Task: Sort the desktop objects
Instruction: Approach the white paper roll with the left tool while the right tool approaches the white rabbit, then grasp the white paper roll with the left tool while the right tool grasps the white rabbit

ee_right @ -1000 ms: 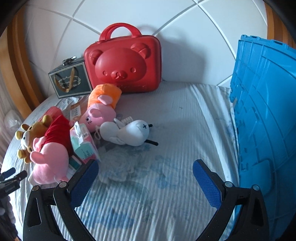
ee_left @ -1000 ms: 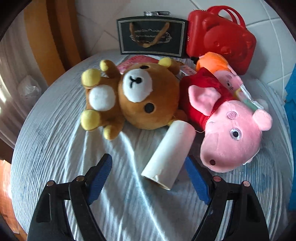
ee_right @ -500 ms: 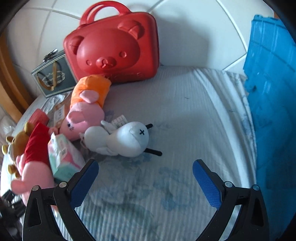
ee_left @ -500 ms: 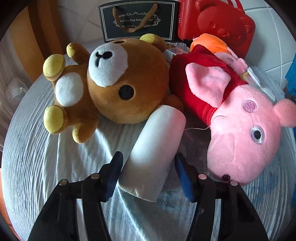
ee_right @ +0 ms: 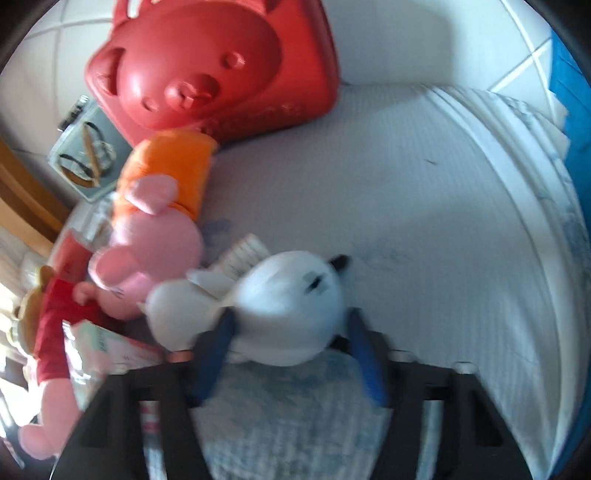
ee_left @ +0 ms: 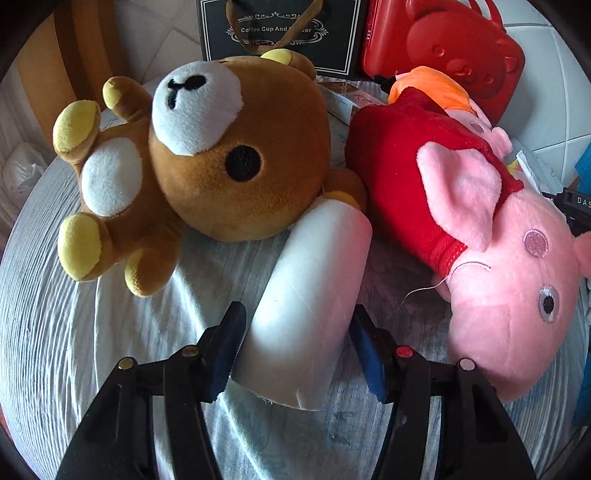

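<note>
- On the white cloth (ee_left: pixel 110 343), the left gripper (ee_left: pixel 295 336) straddles the near end of a white roll (ee_left: pixel 310 295); its blue pads are against the roll's sides, pinching it.
- Far end of the roll lies wedged between a brown bear (ee_left: pixel 207 155) and a pink pig (ee_left: pixel 491 251) in red.
- Behind them stand a black gift bag (ee_left: pixel 280 33) and a red case (ee_left: pixel 443 51).
- Right gripper (ee_right: pixel 291 354): jaws closing around a white bird plush (ee_right: pixel 280 306), which sits between the pads; blur hides whether they press yet.
- Beside the bird lies a small pig (ee_right: pixel 159 221) in orange; a blue crate (ee_right: pixel 576 92) stands at the right edge.
</note>
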`<state>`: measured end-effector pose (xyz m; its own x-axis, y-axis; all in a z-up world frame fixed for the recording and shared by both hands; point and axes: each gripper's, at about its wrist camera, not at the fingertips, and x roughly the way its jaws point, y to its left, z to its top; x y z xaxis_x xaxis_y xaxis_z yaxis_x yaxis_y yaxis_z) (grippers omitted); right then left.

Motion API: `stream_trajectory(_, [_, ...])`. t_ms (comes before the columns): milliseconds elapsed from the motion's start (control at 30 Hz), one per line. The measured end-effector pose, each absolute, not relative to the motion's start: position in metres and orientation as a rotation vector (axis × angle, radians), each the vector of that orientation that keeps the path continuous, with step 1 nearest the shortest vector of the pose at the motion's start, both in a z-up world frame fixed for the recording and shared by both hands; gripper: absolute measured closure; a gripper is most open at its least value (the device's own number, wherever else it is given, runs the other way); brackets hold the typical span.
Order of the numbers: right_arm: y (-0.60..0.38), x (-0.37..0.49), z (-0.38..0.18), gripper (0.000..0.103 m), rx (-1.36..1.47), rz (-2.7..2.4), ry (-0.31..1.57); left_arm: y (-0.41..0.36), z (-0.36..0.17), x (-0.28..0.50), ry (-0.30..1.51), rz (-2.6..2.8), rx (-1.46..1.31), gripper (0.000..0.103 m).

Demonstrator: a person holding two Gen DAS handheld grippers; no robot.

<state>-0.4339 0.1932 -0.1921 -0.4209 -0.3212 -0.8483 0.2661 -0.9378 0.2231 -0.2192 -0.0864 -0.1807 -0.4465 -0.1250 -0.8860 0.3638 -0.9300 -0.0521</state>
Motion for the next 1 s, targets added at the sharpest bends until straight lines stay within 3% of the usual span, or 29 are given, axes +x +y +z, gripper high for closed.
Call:
stream_trajectory(167, [0.194,-0.410,-0.171,0.059,1.364,-2.431,-0.013,-0.083,-0.173,-0.211,0.356,-2.422,1.458,0.049])
stream_trajectory(333, [0.195,-0.378,-0.144,0.066,1.302,-2.483,0.052,-0.075,-0.152,-0.195,0.348,-2.464,1.417,0.062])
stream_trajectory(633, [0.220,-0.332,-0.160,0.068,1.520,-2.385,0.049,-0.075,-0.150,-0.178,0.360,-2.424,1.478,0.058])
stream_trajectory(667, [0.224,-0.330,-0.159,0.064,1.514,-2.397,0.054,-0.075,-0.148,-0.179,0.353,-2.421,1.468,0.058])
stream_trajectory(700, [0.226,-0.330,-0.157,0.054,1.504,-2.411,0.061,-0.076,-0.146,-0.178,0.345,-2.420,1.458,0.057])
stream_trajectory(733, [0.227,-0.332,-0.155,0.047,1.497,-2.422,0.061,-0.077,-0.145,-0.177,0.340,-2.419,1.455,0.051])
stream_trajectory(767, [0.228,-0.335,-0.152,0.033,1.485,-2.435,0.056,-0.078,-0.145,-0.181,0.335,-2.417,1.456,0.046])
stream_trajectory(800, [0.229,-0.337,-0.150,0.027,1.475,-2.444,0.052,-0.079,-0.145,-0.186,0.328,-2.415,1.456,0.037])
stream_trajectory(867, [0.227,-0.343,-0.149,0.026,1.461,-2.448,0.062,-0.082,-0.146,-0.190,0.310,-2.420,1.452,0.035])
stream_trajectory(1000, [0.218,-0.358,-0.158,0.011,1.472,-2.422,0.093,-0.086,-0.162,-0.214,0.333,-2.388,1.512,0.035])
